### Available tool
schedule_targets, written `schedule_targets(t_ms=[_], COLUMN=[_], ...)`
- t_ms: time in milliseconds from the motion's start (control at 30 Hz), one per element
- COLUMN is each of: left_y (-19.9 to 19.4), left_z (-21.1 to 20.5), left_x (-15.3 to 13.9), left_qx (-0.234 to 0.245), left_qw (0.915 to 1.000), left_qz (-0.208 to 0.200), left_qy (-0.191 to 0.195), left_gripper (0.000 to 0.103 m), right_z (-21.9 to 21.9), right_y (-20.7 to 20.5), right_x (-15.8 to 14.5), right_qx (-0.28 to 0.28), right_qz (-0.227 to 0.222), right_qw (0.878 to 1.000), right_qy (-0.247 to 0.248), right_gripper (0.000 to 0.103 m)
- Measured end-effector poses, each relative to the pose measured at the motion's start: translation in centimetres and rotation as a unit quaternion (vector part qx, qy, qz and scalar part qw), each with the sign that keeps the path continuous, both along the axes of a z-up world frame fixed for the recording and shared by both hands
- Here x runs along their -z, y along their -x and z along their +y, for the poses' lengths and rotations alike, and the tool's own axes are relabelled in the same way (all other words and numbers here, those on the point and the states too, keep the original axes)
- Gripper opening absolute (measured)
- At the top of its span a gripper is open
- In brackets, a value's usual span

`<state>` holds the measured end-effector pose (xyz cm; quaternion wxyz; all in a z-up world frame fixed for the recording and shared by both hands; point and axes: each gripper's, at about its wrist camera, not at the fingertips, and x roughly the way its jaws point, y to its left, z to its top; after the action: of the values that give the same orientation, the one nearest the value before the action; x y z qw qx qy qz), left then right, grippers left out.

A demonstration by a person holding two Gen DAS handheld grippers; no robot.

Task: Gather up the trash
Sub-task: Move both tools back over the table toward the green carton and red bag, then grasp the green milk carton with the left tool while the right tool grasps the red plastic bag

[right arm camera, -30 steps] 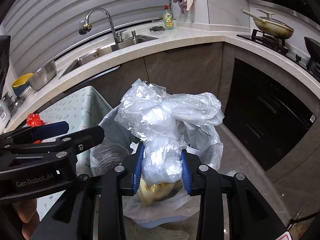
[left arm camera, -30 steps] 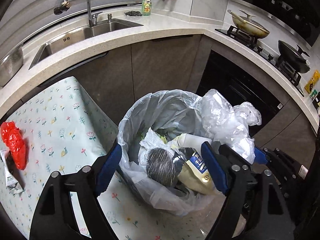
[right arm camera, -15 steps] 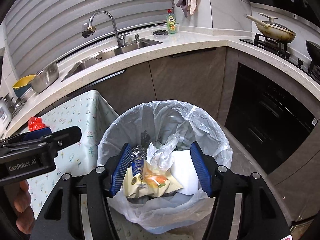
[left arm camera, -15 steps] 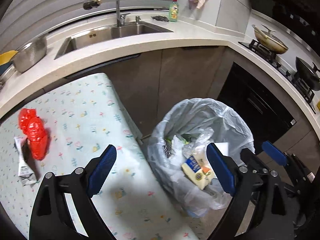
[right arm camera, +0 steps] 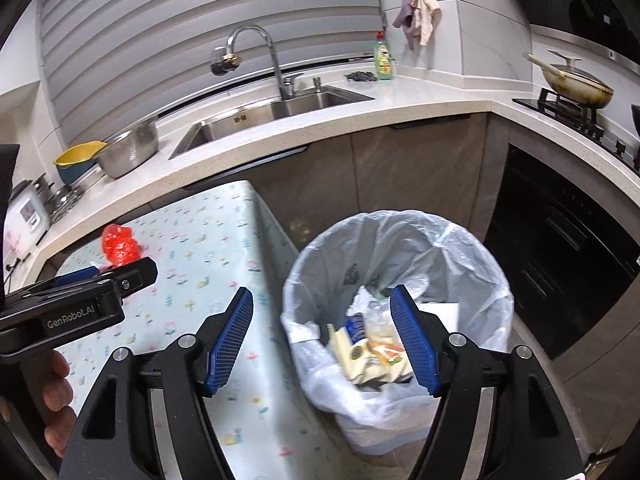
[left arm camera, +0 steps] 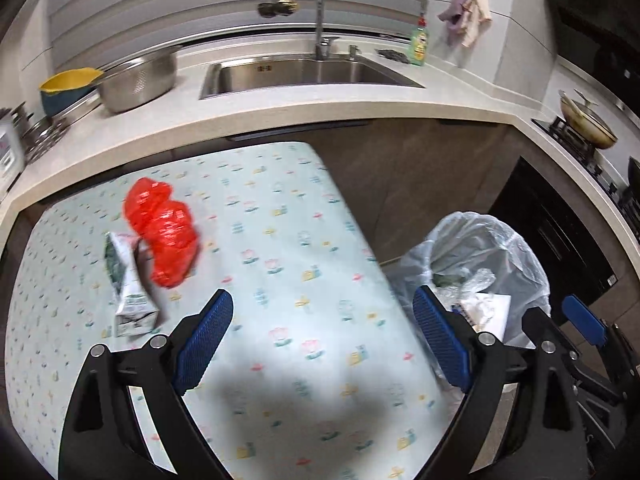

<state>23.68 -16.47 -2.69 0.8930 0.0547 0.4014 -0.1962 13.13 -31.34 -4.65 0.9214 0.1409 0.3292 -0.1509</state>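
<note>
A crumpled red plastic bag [left arm camera: 162, 236] and a white-green empty wrapper [left arm camera: 128, 296] lie on the flower-patterned table [left arm camera: 300, 240]. My left gripper [left arm camera: 320, 340] is open and empty above the table, right of both. The bin [right arm camera: 452, 248], lined with a clear bag, stands beside the table and holds several pieces of trash, among them a yellow packet [right arm camera: 360, 348]. My right gripper [right arm camera: 324, 340] is open and empty above the bin's left rim. The red bag [right arm camera: 118, 244] and the left gripper body [right arm camera: 80, 300] also show in the right wrist view.
A counter with a sink [left arm camera: 308, 74], a tap [left arm camera: 316, 12], a steel colander [left arm camera: 138, 78] and a soap bottle [left arm camera: 418, 42] runs behind the table. A stove with a pan [right arm camera: 576, 84] and a dark oven front [right arm camera: 560, 240] are at the right.
My right gripper opened and dropped the clear plastic bag into the bin. My left gripper swung left from over the bin to over the table, toward the red bag.
</note>
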Motion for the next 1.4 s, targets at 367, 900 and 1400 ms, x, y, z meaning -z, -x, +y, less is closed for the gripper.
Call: schedule_targets(t_ms=[367, 900, 1400], left_y=[-1.5, -2.6, -4.3], left_z=[7.8, 14.0, 16.8], left_x=[-0.4, 0.2, 3.8], left_qx=[-0.069, -0.112, -0.137], left_qw=[0.9976, 0.9936, 0.9895], left_qz=[0.002, 0.011, 0.045], left_qy=[0.004, 0.009, 0.015], left_gripper=[0.087, 0.087, 0.088], right_z=[6.6, 12.4, 14.3], right_y=[-2.5, -5.5, -8.5], right_x=[-0.3, -0.1, 1.9], right_qx=[-0.050, -0.093, -0.116], right_qz=[0.002, 0.009, 0.024], right_qw=[0.999, 0.996, 0.993], right_qy=[0.000, 0.001, -0.011], right_gripper=[0.068, 0.068, 0.068])
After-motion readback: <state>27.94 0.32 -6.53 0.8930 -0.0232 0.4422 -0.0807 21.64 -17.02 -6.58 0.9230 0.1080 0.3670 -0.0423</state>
